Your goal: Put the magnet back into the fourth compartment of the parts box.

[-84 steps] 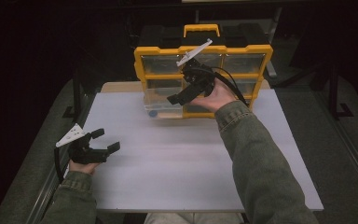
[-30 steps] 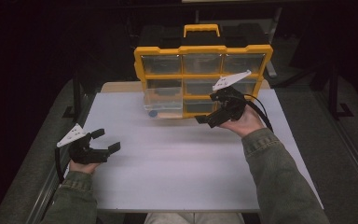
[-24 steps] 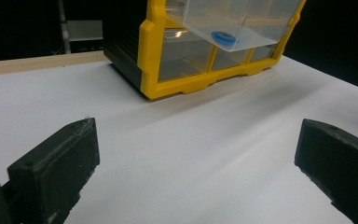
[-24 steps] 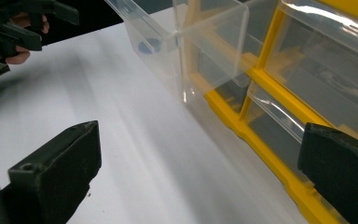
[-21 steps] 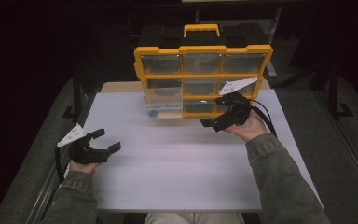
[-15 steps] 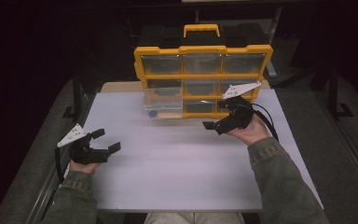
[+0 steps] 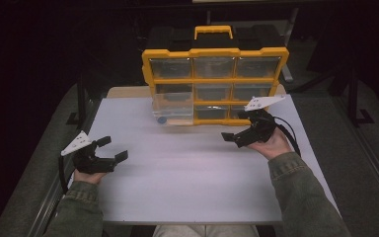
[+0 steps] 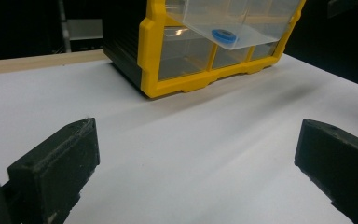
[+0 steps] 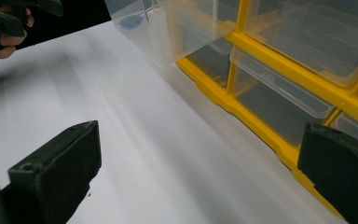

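A yellow and black organiser [image 7: 214,79] with clear drawers stands upright at the back of the white table [image 7: 187,182]. One clear drawer [image 7: 173,109] at its left column is pulled out, and a small blue ring [image 8: 223,35] lies in it. My right gripper [image 7: 239,137] is open, low over the table just in front of the organiser's lower right corner [image 9: 279,149], with nothing between its jaws. My left gripper [image 7: 112,149] rests open near the table's left edge, well away from the organiser, and holds nothing.
A strip of bare wood [image 7: 128,92] shows behind the white top at the left. Dark metal frame posts [image 7: 81,94] stand off both sides of the table. The other clear drawers [image 9: 279,100] are pushed in.
My right gripper has drawn back from the pulled-out drawer and swung to the right, coming down in front of the organiser's lower right corner. The left gripper has stayed put.
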